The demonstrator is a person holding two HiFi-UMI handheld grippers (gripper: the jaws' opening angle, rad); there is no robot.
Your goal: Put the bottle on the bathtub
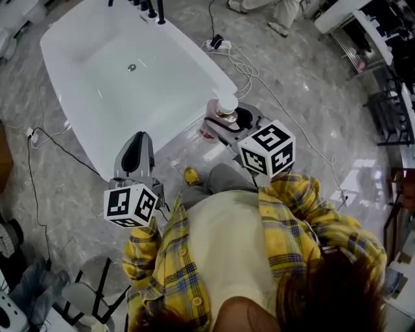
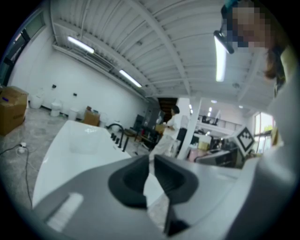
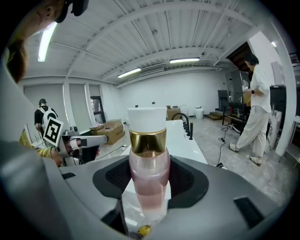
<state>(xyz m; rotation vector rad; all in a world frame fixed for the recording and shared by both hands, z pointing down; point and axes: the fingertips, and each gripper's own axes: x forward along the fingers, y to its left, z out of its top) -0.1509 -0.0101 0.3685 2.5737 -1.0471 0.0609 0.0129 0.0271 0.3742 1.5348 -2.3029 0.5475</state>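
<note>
The bottle point(image 3: 148, 159) stands upright between the jaws of the right gripper point(image 3: 150, 180), which are closed on its pale pink body from both sides. Its white cap point(image 3: 147, 119) and gold collar point(image 3: 147, 140) rise above the jaws. In the head view the bottle point(image 1: 225, 107) is held in the right gripper point(image 1: 227, 122) over the floor point(image 1: 292, 84), just outside the right corner of the bathtub point(image 1: 201, 61) and not resting on its rim. The black faucet point(image 1: 152, 11) stands at the far corner.

The left gripper point(image 2: 151, 161) has its jaws drawn together to a thin slit with nothing in it. It is held off the tub's near edge.

The marker cube point(image 1: 267, 149) on the right gripper shows only black-and-white square patterns. Any print on the cardboard box point(image 3: 108, 131) is too small to read.
</note>
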